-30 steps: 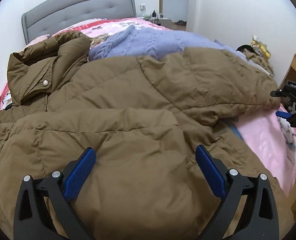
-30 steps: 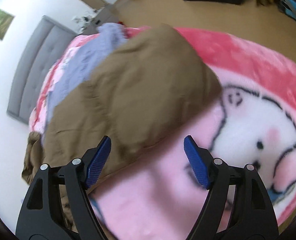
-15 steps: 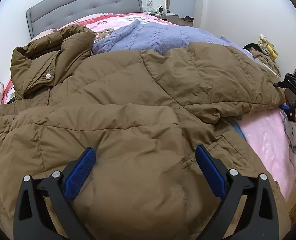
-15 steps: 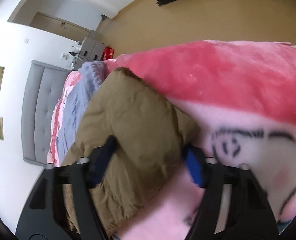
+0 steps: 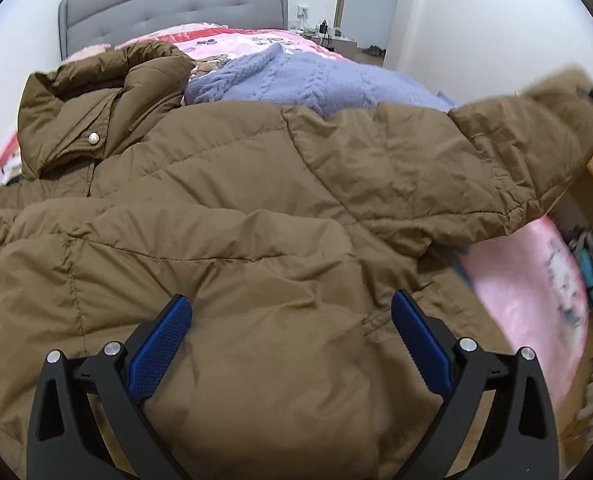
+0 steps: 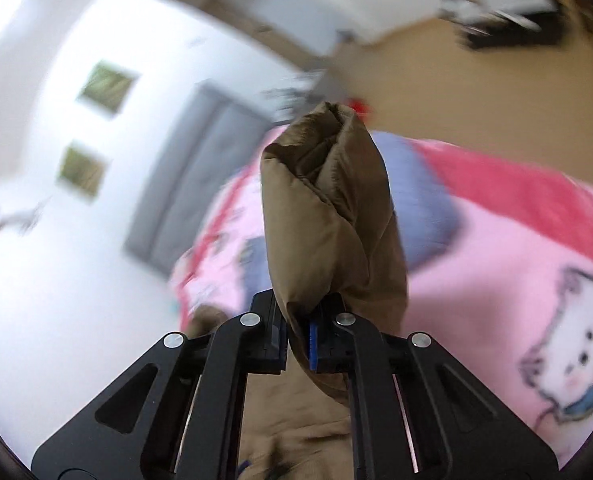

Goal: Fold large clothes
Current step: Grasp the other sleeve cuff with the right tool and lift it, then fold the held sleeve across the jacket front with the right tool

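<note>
While the right gripper (image 6: 298, 344) is clamping the cuff end of the brown quilted puffer jacket's sleeve (image 6: 328, 216) — its jaws have just been closing, with the padded fabric between them — that sleeve is hanging off the pink cartoon-print blanket (image 6: 496, 264) at the jacket's right side. Its long axis is running from the cuff inward to the jacket's body (image 5: 224, 232), which is lying spread across the bed. So the fold, I judge, is calling for a carry toward the left gripper (image 5: 292, 344) — this one is hovering over the jacket's lower front, jaws standing wide apart and gripping nothing.
</note>
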A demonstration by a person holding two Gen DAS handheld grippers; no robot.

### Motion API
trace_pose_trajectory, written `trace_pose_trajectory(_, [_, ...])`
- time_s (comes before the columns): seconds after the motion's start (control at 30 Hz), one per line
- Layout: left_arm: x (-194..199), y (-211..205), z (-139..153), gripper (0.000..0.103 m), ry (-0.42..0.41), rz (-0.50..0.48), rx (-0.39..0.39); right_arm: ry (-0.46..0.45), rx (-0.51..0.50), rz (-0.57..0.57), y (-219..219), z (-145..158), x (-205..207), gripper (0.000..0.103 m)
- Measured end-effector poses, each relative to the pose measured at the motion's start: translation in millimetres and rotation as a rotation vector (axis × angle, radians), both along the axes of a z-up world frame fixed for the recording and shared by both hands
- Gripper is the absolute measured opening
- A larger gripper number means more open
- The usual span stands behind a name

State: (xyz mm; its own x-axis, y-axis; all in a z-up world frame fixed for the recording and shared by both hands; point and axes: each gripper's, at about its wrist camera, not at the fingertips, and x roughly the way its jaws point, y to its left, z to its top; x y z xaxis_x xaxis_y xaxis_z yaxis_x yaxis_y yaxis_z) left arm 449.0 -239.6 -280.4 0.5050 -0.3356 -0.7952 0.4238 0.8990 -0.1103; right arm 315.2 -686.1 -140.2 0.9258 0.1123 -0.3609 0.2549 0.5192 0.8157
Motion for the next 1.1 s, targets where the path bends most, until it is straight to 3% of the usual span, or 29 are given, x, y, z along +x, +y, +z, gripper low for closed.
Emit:
trace_pose_trajectory(0.13, [-8.0, 13.7, 19.0, 0.098, -0.003, 0.007, -0.071, -0.103, -0.102, 0.253, 67.0, 63.1, 34.8, 0.006])
trace_pose_trajectory(0.23, [-21.3, 34.5, 38.6, 0.098, -0.028, 0.009, -0.102, -0.161, -0.186, 0.488, 146.2, 100.3, 72.8, 0.006])
trace_pose_trajectory(0.4, [-34.7, 84.9, 59.5, 0.098, -0.072, -0.007, -0.075, -0.187, -0.292, 0.740, 267.7, 119.4, 111.8, 0.006])
trace_pose_trajectory(0.57, [-38.2, 154.7, 66.0, 0.098, -0.075, 0.050, -0.068, -0.122, -0.370, 0.929, 387.2, 94.4, 142.3, 0.006])
trace_pose_trajectory(0.77, [-46.5, 239.4, 62.2, 0.098, -0.025, 0.167, -0.092, 0.049, -0.488, 1.100, 502.4, 21.0, 161.6, 0.006])
trace_pose_trajectory(0.93, [-50.6, 279.3, 53.0, 0.098, 0.000, 0.195, -0.054, 0.195, -0.629, 1.212, 560.1, -41.6, 162.1, 0.006])
trace_pose_trajectory(1.1, [-47.6, 303.8, 44.3, 0.098, 0.022, 0.188, -0.039, 0.266, -0.671, 1.243, 573.5, -73.3, 170.2, 0.007])
